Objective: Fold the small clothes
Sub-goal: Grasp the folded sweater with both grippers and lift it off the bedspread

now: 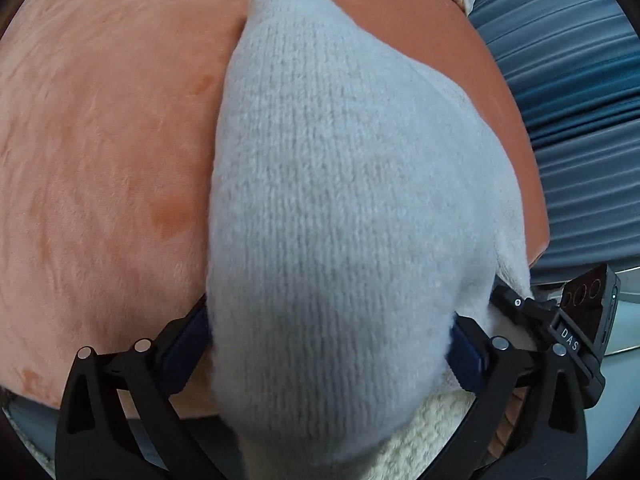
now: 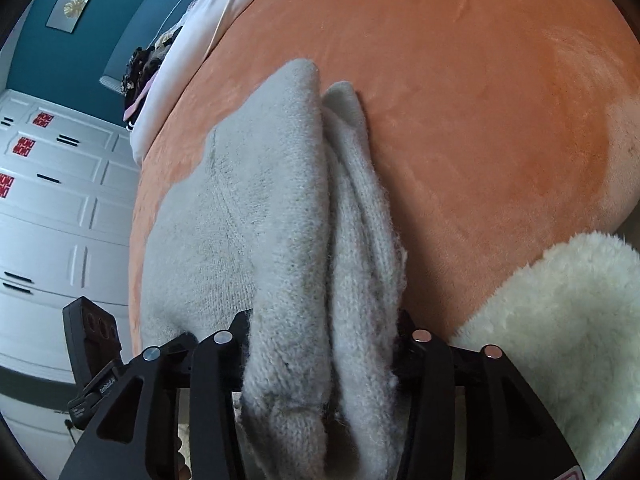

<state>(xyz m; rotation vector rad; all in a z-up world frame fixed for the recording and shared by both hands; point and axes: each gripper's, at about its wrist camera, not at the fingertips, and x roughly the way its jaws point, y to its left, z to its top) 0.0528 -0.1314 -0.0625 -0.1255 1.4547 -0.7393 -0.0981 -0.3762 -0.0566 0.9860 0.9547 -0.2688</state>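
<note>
We are looking down along two hand-held grippers at a pale grey knitted garment that is lying on an orange plush bedcover.

In the left wrist view, the garment is filling the middle as one smooth, rounded fold, running away from us to a narrow end. The left gripper is sitting around the near end of it, its jaws spread wide, with a blue pad on each side of the knit. The cloth is bulging between them, and we cannot tell whether the pads are pressing it or only flanking it. To the right of the garment, beyond the bedcover's edge, a ribbed blue-grey surface is showing — and at the garment's near right edge, part of the other black tool.

The right wrist view is showing what the left one does not: the same garment is bunched into several upright folds, with a flatter part spreading to the left. The right gripper is clamped on these folds, which are packed tight between its black fingers. Right of the garment, a cream fleecy item is lying on the bedcover. Left of the garment, past the bed edge, we are seeing white panelled cupboard doors and a teal wall.
</note>
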